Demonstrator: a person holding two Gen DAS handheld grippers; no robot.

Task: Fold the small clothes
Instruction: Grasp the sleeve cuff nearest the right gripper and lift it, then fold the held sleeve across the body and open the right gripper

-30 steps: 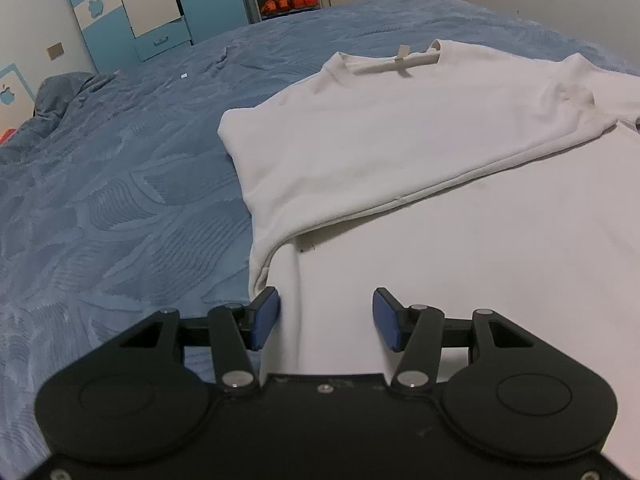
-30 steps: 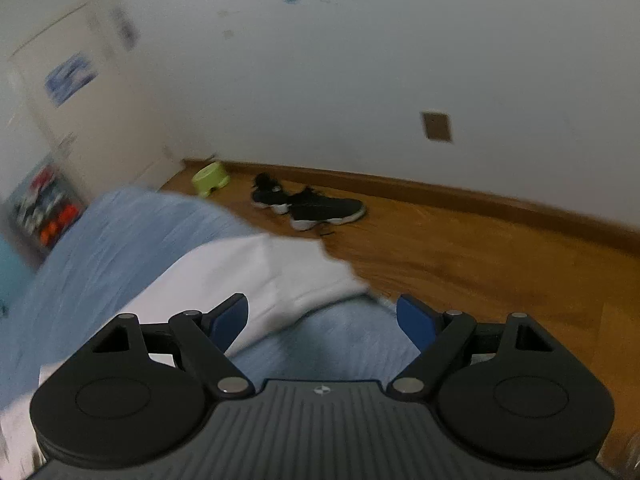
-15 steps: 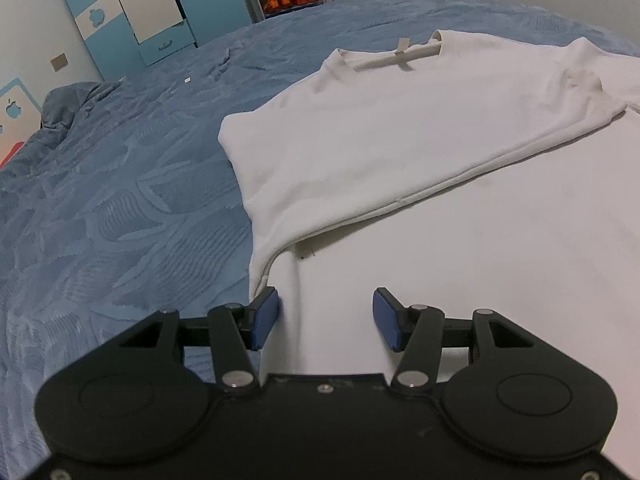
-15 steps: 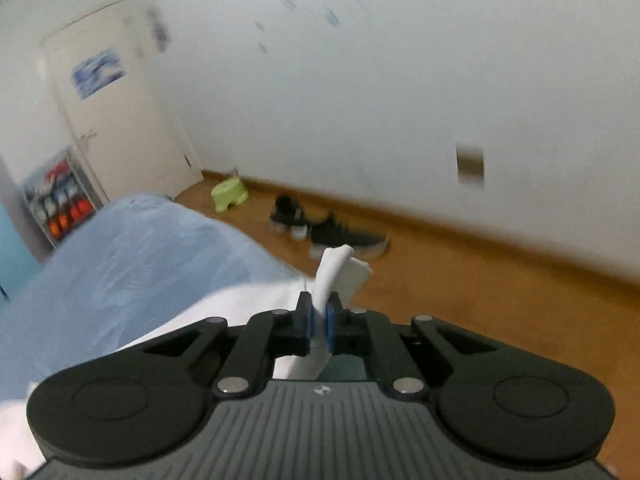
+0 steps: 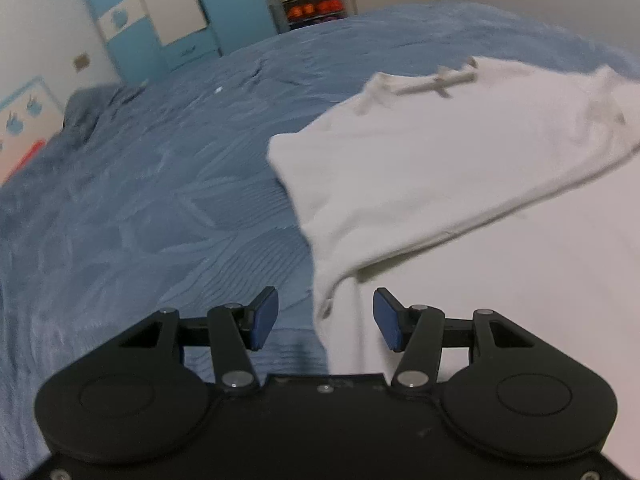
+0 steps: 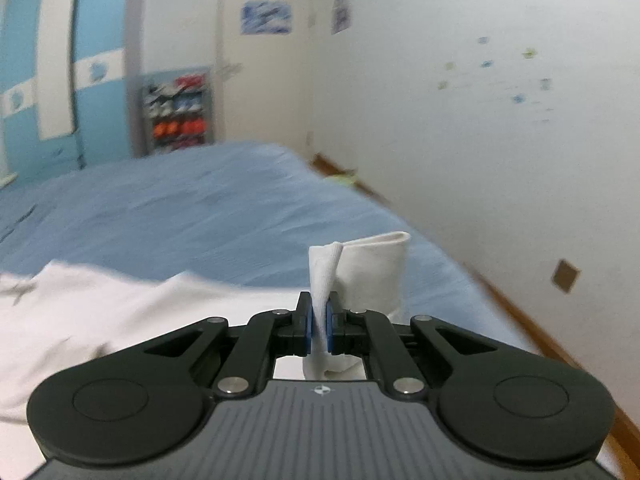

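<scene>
The right gripper (image 6: 319,322) was clamped shut on a white sleeve cuff (image 6: 360,268), its blue pads pinching a narrow fold of the fabric while the rest of the cuff stood up above and to the right of the jaws. The cuff belonged to a white long-sleeved top (image 5: 460,184) spread on a blue patterned bedspread (image 5: 160,200). In the left wrist view the top lay toward the bed's right side, its neckline and label toward the far end, with one fold already lying across the body. The left gripper (image 5: 326,318) was wide open and held nothing; it hung low over the top's near left edge, one pad above the bedspread and the other above the white cloth, with the edge running between them.

Both views were blurred, which suggested fast motion. The pinch on the cuff looked thin, taking only a small fold, so a quick pull might let the fabric slide out and drop the sleeve short of its place. With the left gripper not pressing on the top, dragging the sleeve might also shift the whole garment or undo the fold already laid. The bed's right edge (image 6: 460,264) was close, so loose cloth could slip toward the floor.
</scene>
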